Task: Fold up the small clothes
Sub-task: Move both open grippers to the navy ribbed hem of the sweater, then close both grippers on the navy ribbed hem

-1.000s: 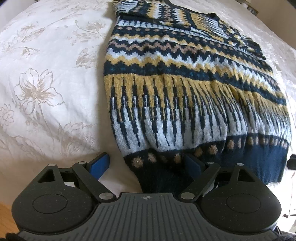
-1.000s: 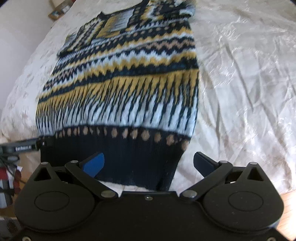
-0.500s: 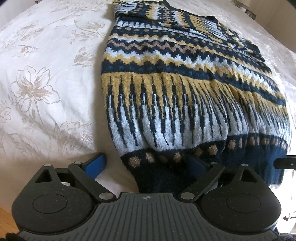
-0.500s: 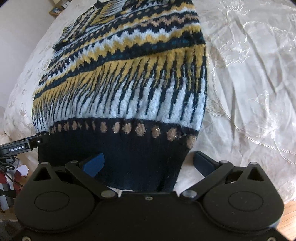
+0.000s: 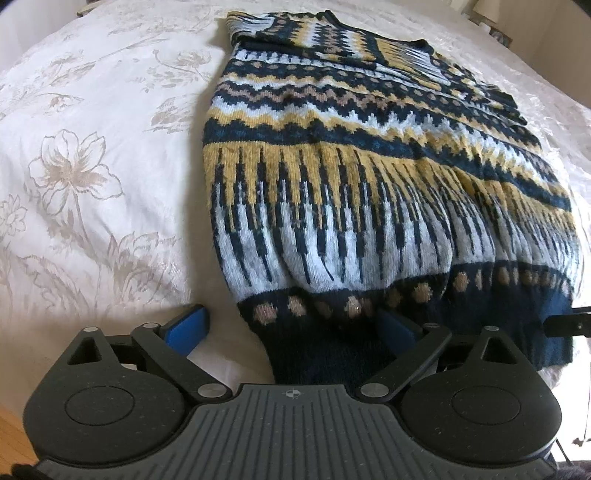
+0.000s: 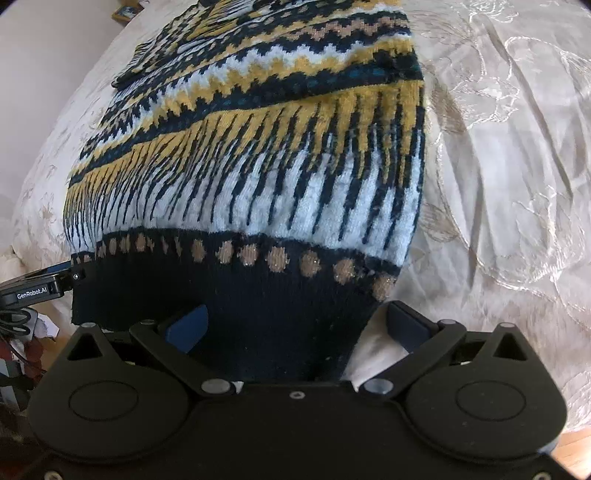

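- Left wrist view shows the sweater (image 5: 369, 177) lying flat on the bedspread (image 5: 92, 166), its dark ribbed hem (image 5: 325, 347) at the near edge of the bed and draping slightly over it.
- The left gripper (image 5: 291, 326) has its 2 fingers spread wide after just opening further; the hem's left corner lies between them, but neither blue pad presses on it.
- The right gripper (image 6: 299, 321) is likewise spread, straddling the hem's right corner (image 6: 354, 306), with no pinch in either view.
- Risk 1: a close from here could catch only the top knit layer. The hem is 2 layers thick, so the back layer would stay behind and the fold would come out lopsided.
- Risk 2: the outer finger of each gripper sits over bare bedspread. A low close could pinch that slippery cloth together with the hem and drag it along.
- Risk 3: the knit bulges just above the hem. Lifting without first tensioning the 2 corners apart would probably carry that bulge into the fold as a crease.
- Risk 4: unequal bites at the 2 corners would skew the hem line, so the folded edge would land crooked against the neckline (image 5: 295, 22) at the far end.
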The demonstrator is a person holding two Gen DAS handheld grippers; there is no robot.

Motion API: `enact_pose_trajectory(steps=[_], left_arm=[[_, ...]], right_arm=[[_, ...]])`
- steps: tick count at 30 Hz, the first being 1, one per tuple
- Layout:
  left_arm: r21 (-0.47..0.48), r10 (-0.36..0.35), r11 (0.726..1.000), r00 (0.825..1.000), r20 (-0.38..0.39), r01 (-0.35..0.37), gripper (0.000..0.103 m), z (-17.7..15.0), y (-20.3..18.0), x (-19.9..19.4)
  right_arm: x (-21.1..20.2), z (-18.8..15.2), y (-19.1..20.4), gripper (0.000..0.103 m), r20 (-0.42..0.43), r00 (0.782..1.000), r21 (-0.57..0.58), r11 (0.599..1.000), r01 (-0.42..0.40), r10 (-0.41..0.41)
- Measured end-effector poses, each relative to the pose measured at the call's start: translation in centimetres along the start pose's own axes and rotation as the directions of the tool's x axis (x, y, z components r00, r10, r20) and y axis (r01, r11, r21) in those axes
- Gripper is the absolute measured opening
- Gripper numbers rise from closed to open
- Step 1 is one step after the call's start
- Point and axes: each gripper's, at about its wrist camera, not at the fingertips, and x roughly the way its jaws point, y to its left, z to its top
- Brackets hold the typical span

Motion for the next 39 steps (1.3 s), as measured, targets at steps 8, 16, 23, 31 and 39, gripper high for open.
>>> enact_pose_trajectory(steps=[8,16,23,31,39], left_arm=[[0.027,-0.063,0.998,0.997,-0.045,0.064,0.077,-1.3,-0.2,-0.9],[0.040,-0.122,0.991,0.990,-0.075,0.125,0.067,-2.3,-0.5,-1.2],[-0.055,-0.144,0.989,0.986,-0.079,0.139,0.047,-1.3,0.5,-0.9],[-0.101,-0.181,0.980,0.980,-0.081,0.173,0.008,-1.2,0.7,-2.1],[-0.145,-0.249,0.957,0.968,0.040,0.252,0.008,1.5,0.9,-7.1]], right_arm=[[0.1,0.3,0.0,0.103,-0.011,1.000,0.007,1.000,-0.011,0.011],[-0.3,0.1,-0.4,0.103,0.000,1.000,0.034,0.999,-0.030,0.030],[-0.5,0.0,-0.3,0.098,0.016,1.000,0.042,0.999,-0.011,0.011],[-1.8,-0.3,-1.6,0.030,0.008,0.999,0.101,0.994,-0.047,0.046],[-6.0,0.7,-0.8,0.014,0.060,0.981,0.108,0.975,-0.193,0.187]])
